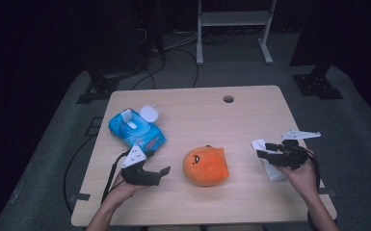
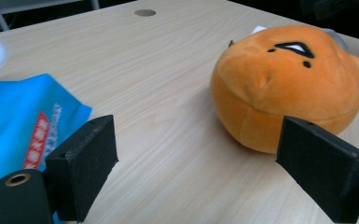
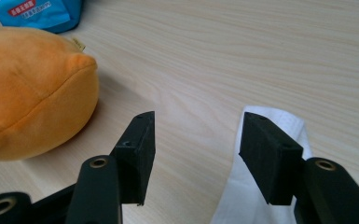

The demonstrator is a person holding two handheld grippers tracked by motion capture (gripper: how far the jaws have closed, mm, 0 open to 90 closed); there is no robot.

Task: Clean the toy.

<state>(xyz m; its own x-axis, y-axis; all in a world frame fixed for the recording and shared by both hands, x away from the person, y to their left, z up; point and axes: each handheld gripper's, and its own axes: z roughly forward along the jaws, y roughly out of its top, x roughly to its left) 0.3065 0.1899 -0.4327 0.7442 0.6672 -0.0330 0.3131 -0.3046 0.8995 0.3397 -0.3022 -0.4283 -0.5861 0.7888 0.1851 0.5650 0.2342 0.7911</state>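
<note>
The white wipe (image 1: 268, 162) lies flat on the wooden table (image 1: 250, 108) toward its right edge, just beside and partly under the right gripper (image 1: 261, 149), and it looks like the thing being gone after. I'd judge it featherlight and limp, likely a bit damp, so it will cling to the wood and sag or fold the moment it is lifted; a pinch on a raised edge or corner should take it better than pressing down on the flat middle. In the right gripper view the jaws stand apart with nothing between them, one over bare wood and the other over the wipe (image 3: 261, 186). The right hand (image 1: 302, 175) holds its tool low and nearly level, pointing left across the table toward the orange plush toy (image 1: 205, 166), which sits near the middle, well apart from the wipe. That toy looks soft and squashy, easy to grip nearly anywhere. The left gripper (image 1: 163, 174) rests low near the front left, held in the left hand (image 1: 123, 185), aimed right at the toy; its jaws are spread wide and empty, with the toy (image 2: 289, 84) ahead of them. The blue wipe pack (image 1: 136, 131) lies just beyond it, lid (image 1: 149, 113) flipped open
</note>
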